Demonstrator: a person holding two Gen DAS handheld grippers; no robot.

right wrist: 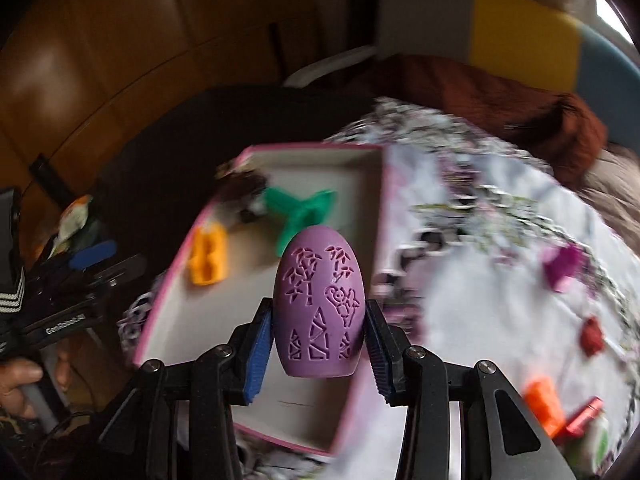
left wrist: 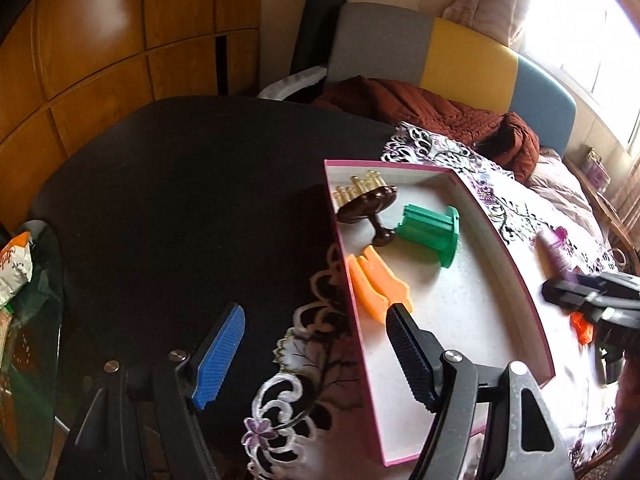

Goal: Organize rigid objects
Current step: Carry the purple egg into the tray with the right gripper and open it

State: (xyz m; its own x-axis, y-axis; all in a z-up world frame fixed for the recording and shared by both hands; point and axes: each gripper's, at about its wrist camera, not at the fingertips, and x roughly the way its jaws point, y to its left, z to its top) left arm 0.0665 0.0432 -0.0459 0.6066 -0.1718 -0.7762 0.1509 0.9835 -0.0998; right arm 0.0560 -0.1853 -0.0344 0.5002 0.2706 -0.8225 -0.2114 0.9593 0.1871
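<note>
A pink-rimmed white box (left wrist: 516, 256) lies on a floral cloth. In it lie an orange clip (left wrist: 378, 286), a green spool (left wrist: 434, 232), a brown knob (left wrist: 366, 208) and small gold pins (left wrist: 360, 186). My left gripper (left wrist: 310, 354) is open and empty over the box's left wall. My right gripper (right wrist: 318, 350) is shut on a purple carved egg (right wrist: 318, 306), held above the box (right wrist: 360, 152). It shows blurred at the right of the left wrist view (left wrist: 592, 296). The orange clip (right wrist: 208, 258) and green spool (right wrist: 302, 210) show blurred beyond the egg.
A dark round table (left wrist: 180, 184) lies left of the cloth. On the cloth (right wrist: 480, 280) right of the box lie a purple piece (right wrist: 562, 266), a dark red piece (right wrist: 592, 334) and orange and red pieces (right wrist: 552, 406). A sofa (left wrist: 460, 56) with a rust blanket stands behind.
</note>
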